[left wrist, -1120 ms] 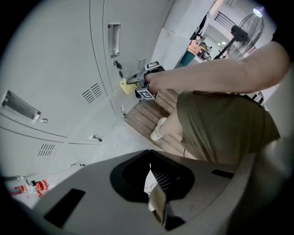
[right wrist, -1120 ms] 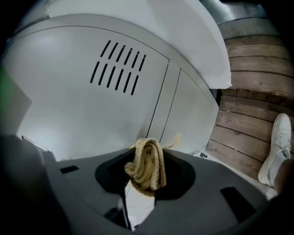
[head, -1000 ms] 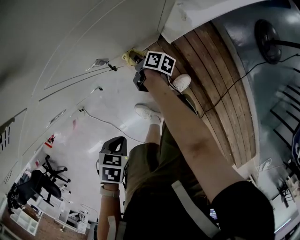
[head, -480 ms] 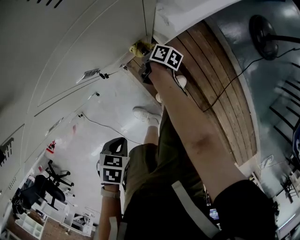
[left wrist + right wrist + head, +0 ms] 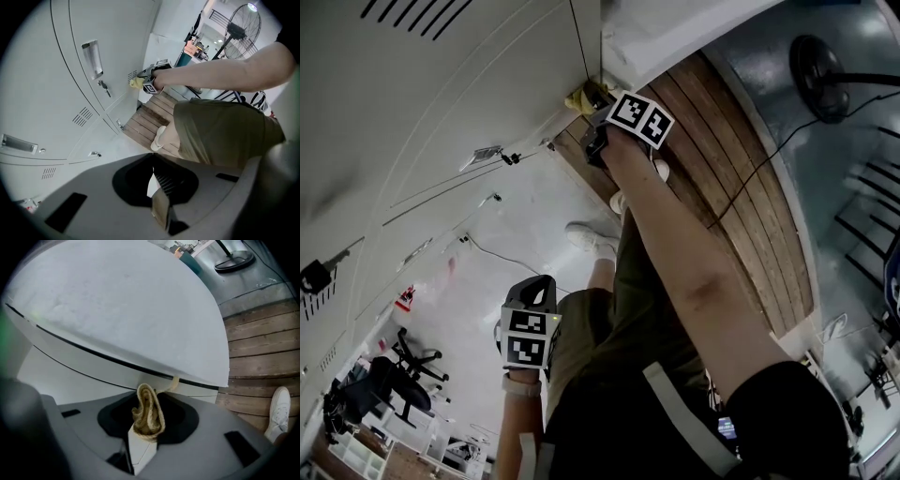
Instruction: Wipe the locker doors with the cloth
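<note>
A yellow cloth (image 5: pixel 147 413) is pinched in my right gripper (image 5: pixel 146 427), which is shut on it. Its folded top touches the grey locker door (image 5: pixel 117 310) at a dark seam. In the head view the right gripper (image 5: pixel 600 117) is stretched far out, with the cloth (image 5: pixel 584 97) against the locker doors (image 5: pixel 441 84) beside a vertical seam. My left gripper (image 5: pixel 534 286) hangs low by my hip, away from the lockers. The left gripper view shows the left gripper (image 5: pixel 153 161) shut with nothing in it, and also the right gripper (image 5: pixel 149 84) and the cloth (image 5: pixel 136 83).
The locker doors (image 5: pixel 42 70) carry a recessed handle (image 5: pixel 92 58), a key (image 5: pixel 104 87) and vent slots. A wooden slat floor (image 5: pixel 722 141) runs along the lockers, with a black cable (image 5: pixel 759 164) across it. A standing fan (image 5: pixel 239 23) is beyond. My white shoe (image 5: pixel 591 234) is below.
My right gripper has slid the cloth further along the locker door toward the vertical seam, and my view has shifted so vent slots now show. The left gripper has stayed in place.
</note>
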Available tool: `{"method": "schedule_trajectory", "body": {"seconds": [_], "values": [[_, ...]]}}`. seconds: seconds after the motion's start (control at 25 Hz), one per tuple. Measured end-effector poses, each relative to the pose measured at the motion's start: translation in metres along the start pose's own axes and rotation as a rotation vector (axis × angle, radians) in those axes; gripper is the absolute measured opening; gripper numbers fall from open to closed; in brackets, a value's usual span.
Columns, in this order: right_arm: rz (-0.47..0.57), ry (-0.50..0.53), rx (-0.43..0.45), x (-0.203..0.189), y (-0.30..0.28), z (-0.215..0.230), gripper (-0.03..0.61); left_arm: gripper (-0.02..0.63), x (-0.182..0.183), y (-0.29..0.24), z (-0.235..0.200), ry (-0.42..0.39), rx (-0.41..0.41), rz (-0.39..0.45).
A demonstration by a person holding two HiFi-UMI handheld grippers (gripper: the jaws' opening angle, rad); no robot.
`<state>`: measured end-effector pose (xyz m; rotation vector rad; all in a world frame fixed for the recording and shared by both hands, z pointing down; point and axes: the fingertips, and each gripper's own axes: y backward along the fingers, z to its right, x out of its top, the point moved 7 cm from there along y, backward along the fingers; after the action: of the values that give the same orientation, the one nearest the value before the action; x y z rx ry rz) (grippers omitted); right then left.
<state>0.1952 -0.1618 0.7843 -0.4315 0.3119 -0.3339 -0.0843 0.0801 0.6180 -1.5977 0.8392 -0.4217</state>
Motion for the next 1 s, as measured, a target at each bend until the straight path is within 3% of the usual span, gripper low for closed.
{"method": "schedule_trajectory", "body": {"seconds": [0.32, 0.56, 0.8, 1.0], "values": [[0.07, -0.021, 0.097, 0.002, 0.044, -0.042, 0.101, 0.011, -0.001, 0.03, 0.005, -0.03, -0.003, 0.051], [0.128, -0.045, 0.188, 0.008, 0.087, -0.081, 0.098, 0.011, 0.011, 0.043, -0.002, -0.063, 0.007, 0.153], [0.126, 0.01, 0.264, -0.002, 0.151, -0.131, 0.097, 0.011, 0.014, 0.074, -0.001, -0.034, 0.001, 0.269], [0.077, 0.113, 0.31, -0.014, 0.209, -0.181, 0.097, 0.011, 0.024, 0.108, 0.001, -0.025, 0.001, 0.397]]}}
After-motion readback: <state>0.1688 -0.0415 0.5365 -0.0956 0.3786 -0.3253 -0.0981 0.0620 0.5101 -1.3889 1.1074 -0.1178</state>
